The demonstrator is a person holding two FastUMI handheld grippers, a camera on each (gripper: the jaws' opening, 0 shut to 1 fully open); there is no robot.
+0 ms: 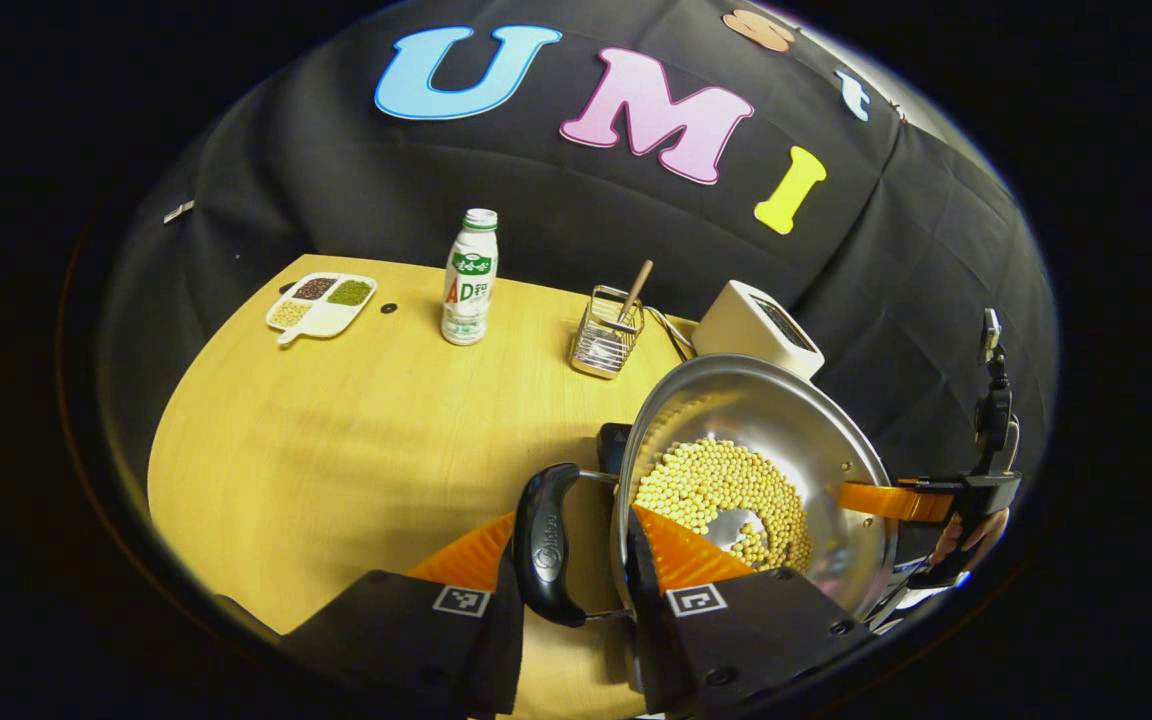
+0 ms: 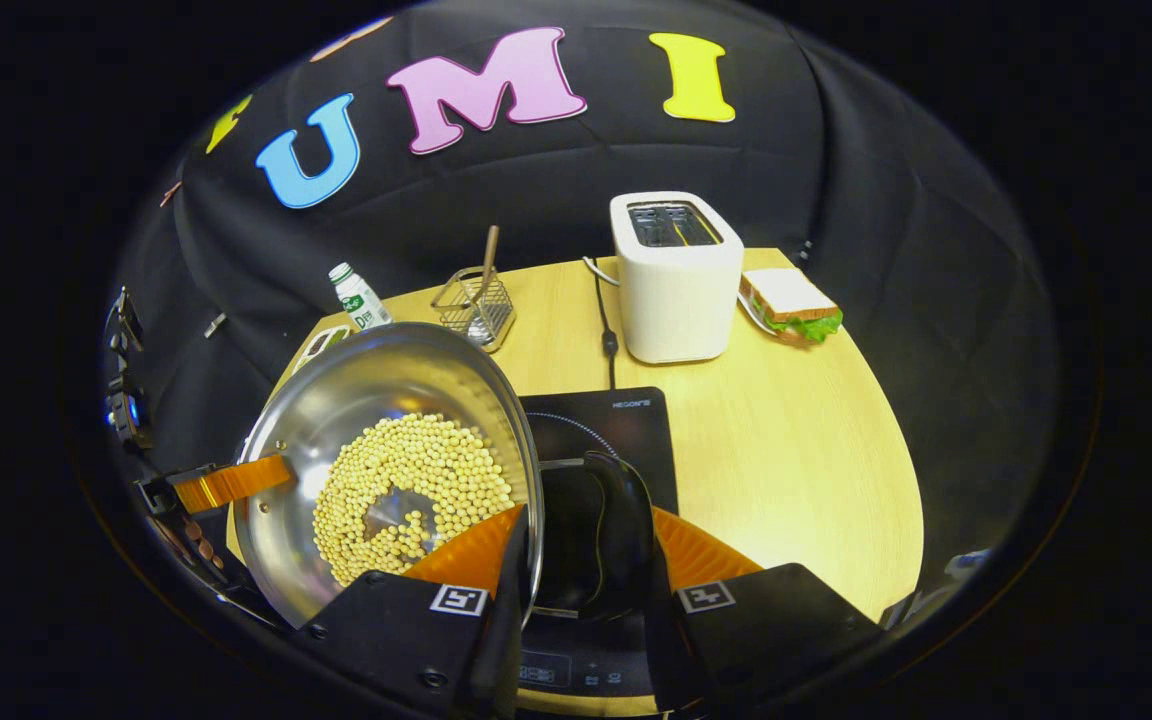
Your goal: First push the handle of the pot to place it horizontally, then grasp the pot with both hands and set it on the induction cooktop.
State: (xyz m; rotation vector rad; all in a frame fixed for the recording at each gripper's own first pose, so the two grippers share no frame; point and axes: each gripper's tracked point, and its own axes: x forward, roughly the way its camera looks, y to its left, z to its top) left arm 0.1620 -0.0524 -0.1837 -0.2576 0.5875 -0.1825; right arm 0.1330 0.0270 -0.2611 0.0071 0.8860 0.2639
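Pot (image 1: 786, 440): steel, holding a layer of pale beans (image 1: 706, 490), carried between both tools and seemingly lifted, over the near edge of the induction cooktop (image 2: 601, 430).
Left hand-held gripper (image 1: 576, 570): clenched on the pot's left handle (image 1: 544, 545), one finger outside the black loop, the other against the pot's wall.
Right hand-held gripper (image 2: 581, 560): grasping the right handle (image 2: 606, 520) the same way, fingers either side of the loop.
Task stage: my judgement is that the handle push is done and the carry is under way; the pot is not yet set down.
Cooktop surroundings: toaster (image 2: 676, 275) just behind it with its cord (image 2: 604, 320) running to the cooktop's back edge; wire basket (image 2: 476, 305) behind and to the left; sandwich (image 2: 788, 305) beyond the toaster.
Risk, tilt: the rim sits slanted in both views; uneven lift between the two hands would roll beans over the low side.
Risk, grip: the loops may swivel in the fingers, letting the pot swing.
Risk, landing: setting down off-centre would leave the pot overhanging the cooktop's edge on the worktop (image 2: 786, 450).
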